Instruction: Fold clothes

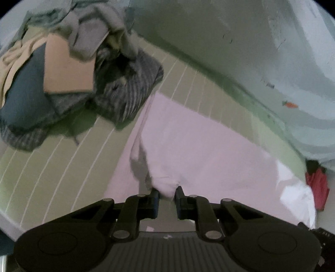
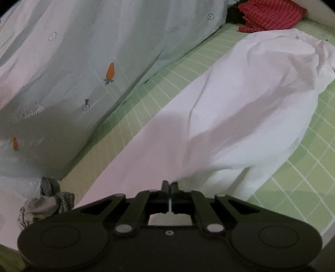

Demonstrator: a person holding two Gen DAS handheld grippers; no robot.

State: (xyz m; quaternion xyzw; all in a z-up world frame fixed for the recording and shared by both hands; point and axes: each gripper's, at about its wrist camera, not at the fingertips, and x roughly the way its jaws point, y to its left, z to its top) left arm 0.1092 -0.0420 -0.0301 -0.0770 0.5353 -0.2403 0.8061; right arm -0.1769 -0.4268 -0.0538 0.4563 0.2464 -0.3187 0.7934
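Observation:
A white garment [image 1: 199, 146] lies spread on the green checked bed sheet [image 1: 62, 157]. My left gripper [image 1: 167, 193] is shut on a bunched fold of its near edge, which rises in a small peak between the black fingers. In the right wrist view the same white garment [image 2: 240, 115] stretches away to the upper right, wrinkled and lifted. My right gripper [image 2: 170, 185] is shut on a thin pinch of its edge, and the cloth pulls up taut from the jaws.
A pile of clothes [image 1: 69, 69], grey striped, blue and tan, sits at the upper left. A pale duvet with carrot prints [image 2: 83, 73] runs along the bed's far side. A red knitted item [image 2: 270, 16] lies beyond the garment. The grey clothes [image 2: 48, 200] show at lower left.

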